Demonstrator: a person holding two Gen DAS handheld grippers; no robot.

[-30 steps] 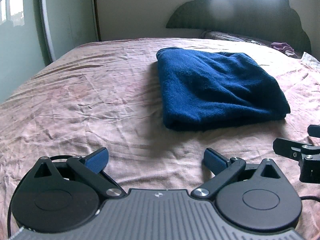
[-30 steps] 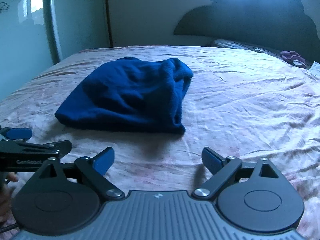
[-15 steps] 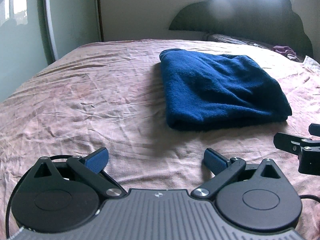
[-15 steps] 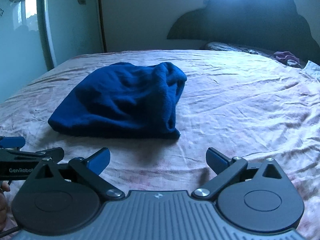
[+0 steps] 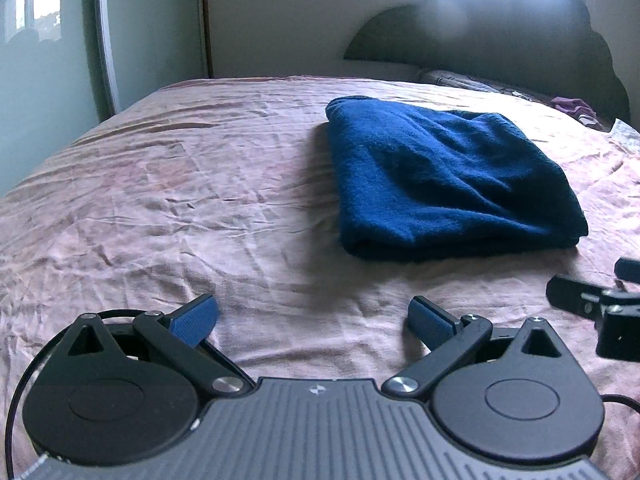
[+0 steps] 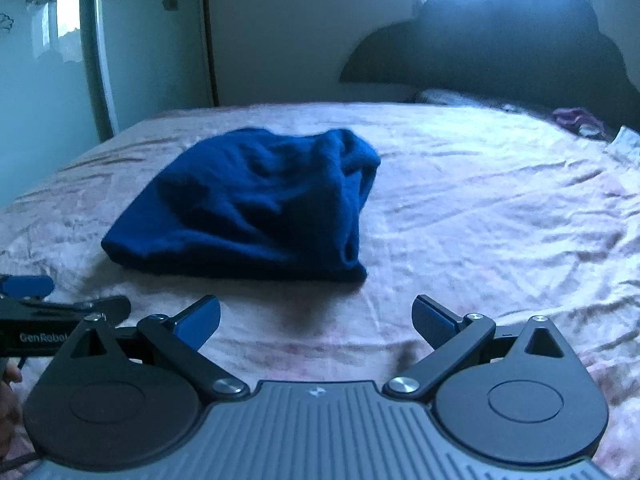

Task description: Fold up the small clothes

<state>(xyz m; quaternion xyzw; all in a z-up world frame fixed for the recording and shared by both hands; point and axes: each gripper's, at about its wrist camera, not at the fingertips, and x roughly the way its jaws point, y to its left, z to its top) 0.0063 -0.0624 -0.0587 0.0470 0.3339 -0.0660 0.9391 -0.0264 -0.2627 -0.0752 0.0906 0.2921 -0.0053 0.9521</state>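
Observation:
A dark blue fleece garment point(image 5: 448, 180) lies folded into a thick rectangle on the pink bedsheet point(image 5: 180, 200). In the right wrist view the same garment point(image 6: 256, 208) sits ahead and to the left, its right side bunched. My left gripper point(image 5: 312, 320) is open and empty, well short of the garment's near edge. My right gripper point(image 6: 316, 320) is also open and empty, a short way in front of the fold. Each gripper shows at the edge of the other's view: the right one point(image 5: 600, 304), the left one point(image 6: 48, 312).
A dark scalloped headboard point(image 5: 520, 40) stands at the far end, under a bright window. Purple cloth point(image 5: 572, 106) and a patterned pillow point(image 5: 460, 82) lie by it. A pale wardrobe door point(image 5: 152, 32) rises at the left. Part of a hand point(image 6: 10, 376) shows at the lower left.
Both grippers have drawn back and tilted up slightly, so the garment sits a little farther off and the wall shows more. The garment itself has not moved.

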